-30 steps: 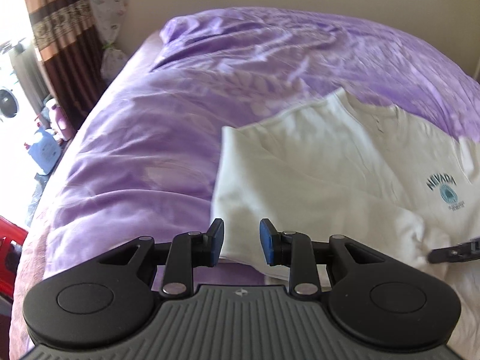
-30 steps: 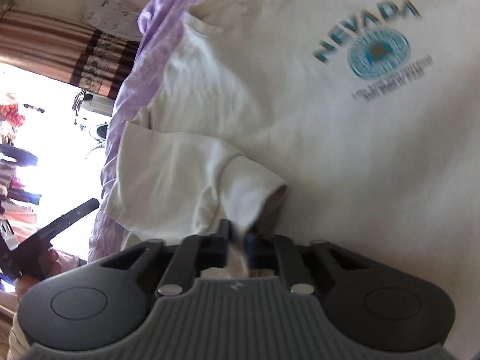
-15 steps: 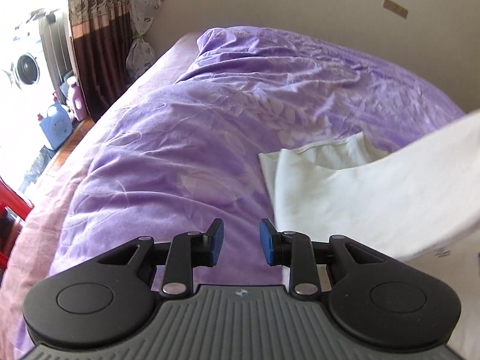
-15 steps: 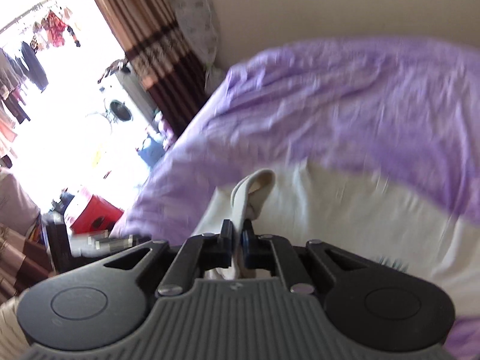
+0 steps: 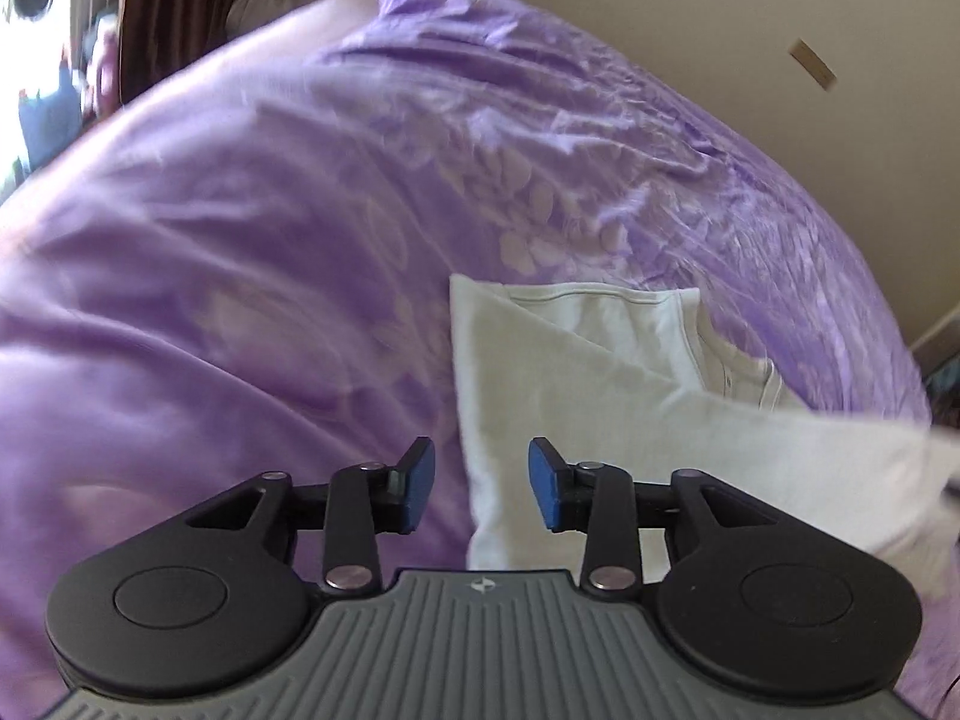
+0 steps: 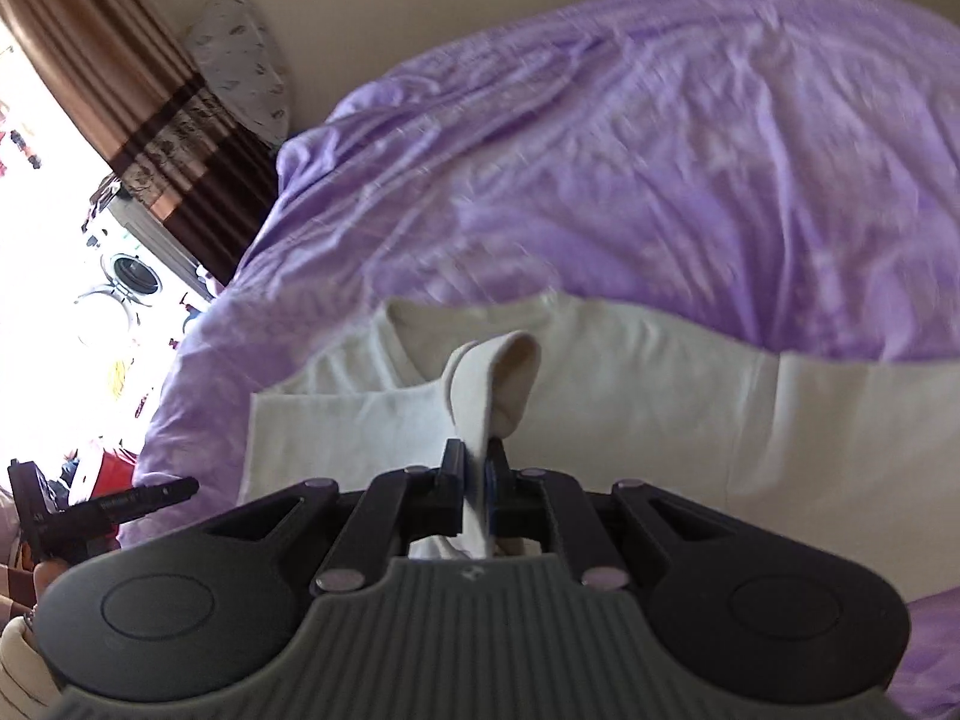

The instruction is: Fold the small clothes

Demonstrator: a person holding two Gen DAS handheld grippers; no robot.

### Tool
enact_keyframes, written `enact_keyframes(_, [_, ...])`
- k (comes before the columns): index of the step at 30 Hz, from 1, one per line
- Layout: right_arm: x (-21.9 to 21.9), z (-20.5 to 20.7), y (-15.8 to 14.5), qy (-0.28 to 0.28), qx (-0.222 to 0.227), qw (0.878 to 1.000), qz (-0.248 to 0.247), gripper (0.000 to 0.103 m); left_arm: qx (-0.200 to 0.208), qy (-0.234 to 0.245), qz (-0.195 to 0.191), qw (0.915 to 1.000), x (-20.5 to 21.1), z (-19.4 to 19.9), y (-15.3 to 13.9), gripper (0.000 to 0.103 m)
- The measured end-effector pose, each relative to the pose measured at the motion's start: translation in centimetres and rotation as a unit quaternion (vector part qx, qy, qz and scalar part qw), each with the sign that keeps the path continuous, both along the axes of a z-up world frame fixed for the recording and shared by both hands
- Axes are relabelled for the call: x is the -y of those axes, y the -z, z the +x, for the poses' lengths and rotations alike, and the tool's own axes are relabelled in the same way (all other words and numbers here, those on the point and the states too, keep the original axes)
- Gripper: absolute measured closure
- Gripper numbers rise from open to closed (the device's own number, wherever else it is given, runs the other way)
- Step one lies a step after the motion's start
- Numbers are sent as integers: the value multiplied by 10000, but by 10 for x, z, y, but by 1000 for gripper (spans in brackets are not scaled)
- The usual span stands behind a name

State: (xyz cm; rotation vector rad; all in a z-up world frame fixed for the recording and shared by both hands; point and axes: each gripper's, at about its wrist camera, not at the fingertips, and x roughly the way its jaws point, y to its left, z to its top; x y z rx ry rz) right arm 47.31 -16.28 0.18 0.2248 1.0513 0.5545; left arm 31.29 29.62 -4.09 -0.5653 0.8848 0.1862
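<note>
White shirt's (image 5: 600, 360) right edge blurred, perhaps lifted.

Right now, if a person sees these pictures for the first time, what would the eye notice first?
First comes the purple bedcover, which fills most of both views. On it lies a cream T-shirt, partly folded, at the middle right of the left wrist view. In the right wrist view the right gripper has its jaws shut on a strip of that T-shirt, while the left gripper has just been opening, with nothing between its jaws.
</note>
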Motion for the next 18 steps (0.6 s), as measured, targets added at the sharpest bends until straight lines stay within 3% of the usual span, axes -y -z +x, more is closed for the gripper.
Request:
enact_keyframes(3, [13,11,37,92,-199,9997,144,102,-114,-204,-69,9997,-4,22,21,59])
enact_keyframes(8, [31,32,73,170,-289,9994,85,102,-217,-430,-194,9987,-14,49,46,59])
enact_keyframes(9, [35,36,80,219,-316,9992,60,102,-224,-435,-243,9985,-16,52,50,69])
enact_keyframes(10, [39,40,85,259,-344,9991,20,102,-253,-414,-276,9984,-17,55,53,93])
enact_keyframes(11, [41,44,90,296,-369,9989,-29,102,-250,-373,-287,9986,-17,57,53,100])
enact_keyframes(13, [44,51,103,342,-423,9984,-165,102,-160,-411,-291,9986,-17,55,53,100])
enact_keyframes(18, [46,65,143,537,-626,9949,-589,102,-211,-159,247,9993,-9,58,51,100])
